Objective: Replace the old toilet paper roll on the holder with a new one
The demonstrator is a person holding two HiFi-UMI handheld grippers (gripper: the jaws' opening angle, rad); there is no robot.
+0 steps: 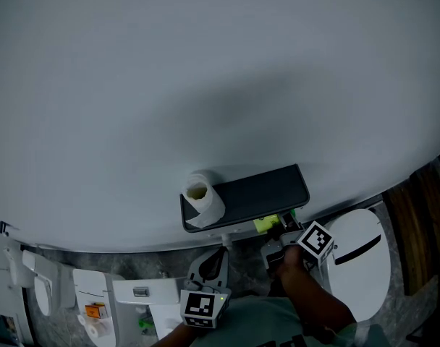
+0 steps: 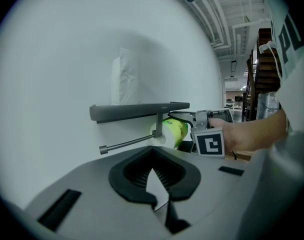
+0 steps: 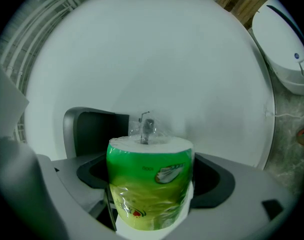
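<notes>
Right gripper: clenched on both sides of a new toilet paper roll in green-and-yellow plastic wrap, the wrap's twisted end towards the pale grey wall. Holds that roll just under the right part of the dark grey wall-mounted holder shelf, right beside the post of the thin metal bar, with the bar itself bare. Left gripper: pinched together at the tips with nothing between, lower and to the left, aimed at the bar. On top of the shelf, at its left end, close to the wall: an old white paper roll, upright, with a loose sheet over the front edge. Farther right and lower: a white oval toilet lid.
</notes>
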